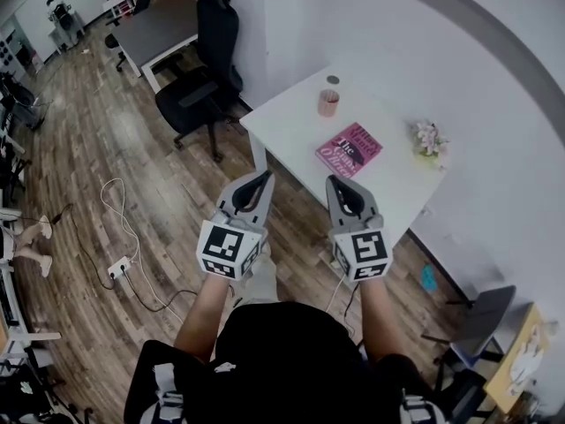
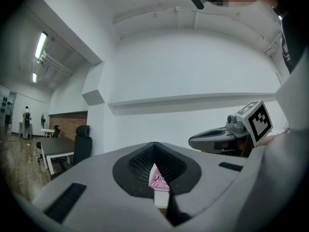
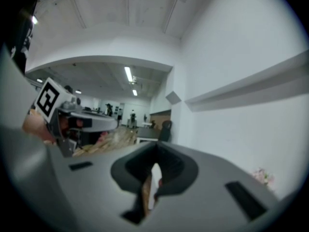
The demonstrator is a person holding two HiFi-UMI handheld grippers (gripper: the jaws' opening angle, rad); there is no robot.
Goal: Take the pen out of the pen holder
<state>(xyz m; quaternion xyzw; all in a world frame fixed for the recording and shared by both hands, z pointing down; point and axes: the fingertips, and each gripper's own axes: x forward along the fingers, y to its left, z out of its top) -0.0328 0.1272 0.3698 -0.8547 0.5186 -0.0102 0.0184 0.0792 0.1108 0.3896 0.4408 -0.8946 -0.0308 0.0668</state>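
A small pinkish pen holder (image 1: 328, 102) stands on the white table (image 1: 291, 117), near its far side; I cannot make out a pen in it. Both grippers are held level in front of the person, short of the table's near edge and side by side. My left gripper (image 1: 264, 177) is shut with nothing in it, and its jaws (image 2: 154, 146) meet at the tip. My right gripper (image 1: 336, 182) is also shut and empty (image 3: 156, 146). The holder is well beyond both tips. Each gripper shows in the other's view: the right gripper (image 2: 194, 140), the left gripper (image 3: 112, 123).
A pink book (image 1: 349, 148) lies on the table between the grippers and the holder, also seen through the left jaws' gap (image 2: 159, 180). A small flower bunch (image 1: 429, 138) sits at the table's right. A black office chair (image 1: 207, 69) stands left of the table; cables (image 1: 119, 268) lie on the wooden floor.
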